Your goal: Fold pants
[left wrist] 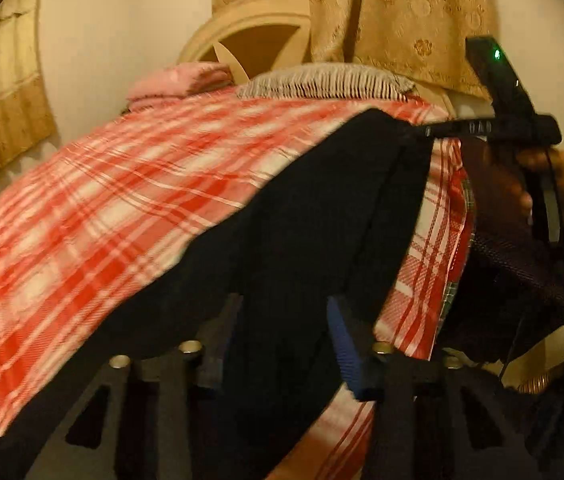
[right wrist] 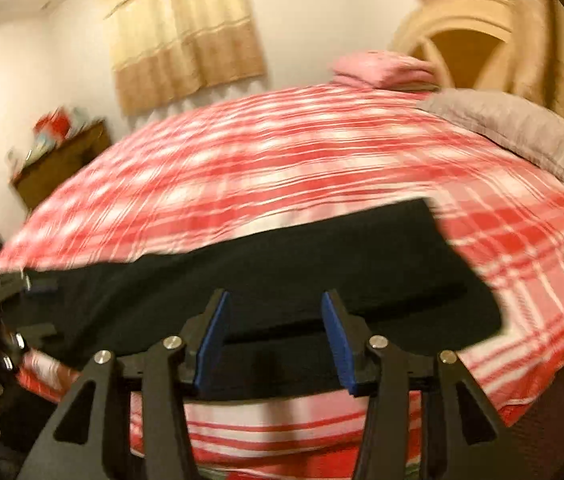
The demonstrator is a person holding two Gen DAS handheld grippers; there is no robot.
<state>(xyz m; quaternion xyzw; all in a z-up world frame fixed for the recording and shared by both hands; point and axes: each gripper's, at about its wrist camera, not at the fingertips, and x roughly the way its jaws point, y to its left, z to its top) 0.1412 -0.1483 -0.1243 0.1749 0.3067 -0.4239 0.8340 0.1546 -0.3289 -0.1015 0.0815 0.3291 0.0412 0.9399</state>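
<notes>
A bed (right wrist: 321, 168) fills most of both views, covered by a red-and-white plaid blanket (left wrist: 102, 208) that reaches to its near edge. The black pants (right wrist: 266, 280) lie on that blanket at the near side of the bed, stretched out as a long dark band; in the right wrist view they run from the left edge toward the right, with a squared end lying flat on the plaid.

At the far end of the bed sit a folded pink cloth (right wrist: 381, 68) and a grey pillow (right wrist: 521, 132), with an arched cream headboard (left wrist: 250, 36) behind them. A patterned beige curtain (left wrist: 401, 20) hangs beside the headboard. A brown cabinet (right wrist: 62, 160) stands against the wall beyond the bed's left side in the right wrist view, with blurred things on top.

The right gripper (right wrist: 278, 344) has its jaws parted above the pants, the blue pads (right wrist: 214, 340) clear of the cloth, so it holds nothing. In the left wrist view that gripper is in a person's hand (left wrist: 541, 176) at the pants' far end, but its fingertips are too dark to read there.

The left gripper (left wrist: 282, 344) also hangs over the pants with its jaws apart; dark fabric lies between and below them, and I cannot tell whether the pads press on it.
</notes>
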